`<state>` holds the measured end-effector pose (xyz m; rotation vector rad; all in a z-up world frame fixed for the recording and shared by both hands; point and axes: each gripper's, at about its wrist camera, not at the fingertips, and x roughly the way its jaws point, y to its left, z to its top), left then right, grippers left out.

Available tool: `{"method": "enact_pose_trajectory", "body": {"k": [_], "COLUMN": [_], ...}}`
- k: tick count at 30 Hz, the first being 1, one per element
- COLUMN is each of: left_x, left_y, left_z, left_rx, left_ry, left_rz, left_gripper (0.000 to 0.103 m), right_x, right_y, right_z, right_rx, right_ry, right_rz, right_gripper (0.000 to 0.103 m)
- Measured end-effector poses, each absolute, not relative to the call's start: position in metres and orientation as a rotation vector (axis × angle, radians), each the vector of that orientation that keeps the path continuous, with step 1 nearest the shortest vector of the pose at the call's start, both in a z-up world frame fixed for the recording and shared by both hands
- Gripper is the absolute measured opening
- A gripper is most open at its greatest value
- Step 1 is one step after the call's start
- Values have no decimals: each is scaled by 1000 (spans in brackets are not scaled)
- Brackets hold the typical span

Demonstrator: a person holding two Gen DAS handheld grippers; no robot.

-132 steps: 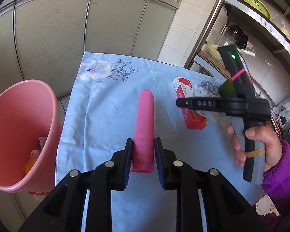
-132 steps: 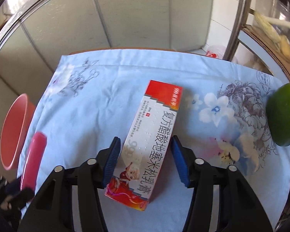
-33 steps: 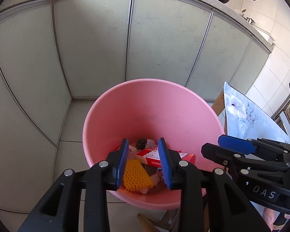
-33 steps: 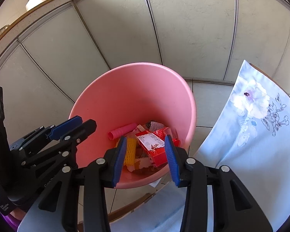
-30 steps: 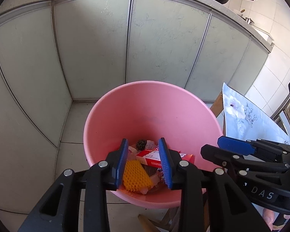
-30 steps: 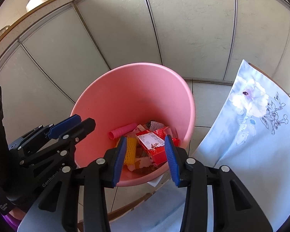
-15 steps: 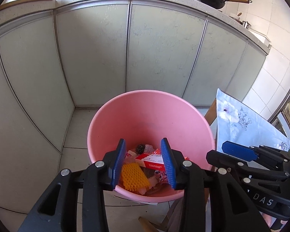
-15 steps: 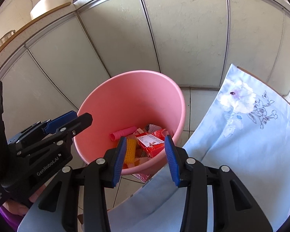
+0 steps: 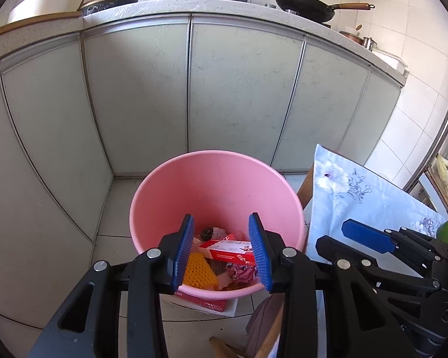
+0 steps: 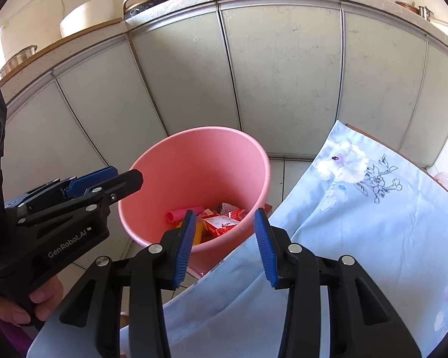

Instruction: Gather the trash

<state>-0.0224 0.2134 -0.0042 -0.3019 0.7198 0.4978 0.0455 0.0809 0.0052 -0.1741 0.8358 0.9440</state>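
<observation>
Both grippers empty and spread wide above the floor beside the table (image 10: 373,208), nothing between the blue pads of either. Left gripper (image 9: 221,250) directly over the near rim of the pink bin (image 9: 170,197), looking down into it; right gripper (image 10: 224,244) above the table's left edge, where the blue flowered cloth (image 10: 358,223) hangs over, the bin just ahead and to its left. Trash already down at the bottom of the bin: red-and-white box (image 9: 228,249) lying flat, long axis running left to right across the left gripper's gap; pink tube (image 10: 183,213) on its side against the bin's left wall, long axis likewise crosswise; yellow foam net (image 9: 198,274) beneath. Likely nothing left to drop here. Green fruit (image 9: 446,231) at the table's far right edge, nearer the right gripper, behind and to the right of both; probably not trash.
</observation>
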Motion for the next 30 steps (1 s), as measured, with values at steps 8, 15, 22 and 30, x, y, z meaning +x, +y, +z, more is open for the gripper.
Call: {"method": "enact_pose_trajectory", "body": {"k": [8,15,22,30], "left_x": [-29,-35,-43,-53], "left_y": [196,180,166,151], "left_z": [8,16,24,29], "left_rx": [-283,-259,-243,-232], "left_ry": [695,675,665,654], "left_rz": [488,473,463,449], "left_gripper": [37,42,42,51], "right_x": [37,28,18,4], "right_y": [63,50,35,18], "right_z": [12,17,22,27], "right_rx": [-160,-146,-138,-138], "right_ry": [819,791,761,718], "right_rz": [941,938,924,905], "right_gripper": [42,49,50,61]}}
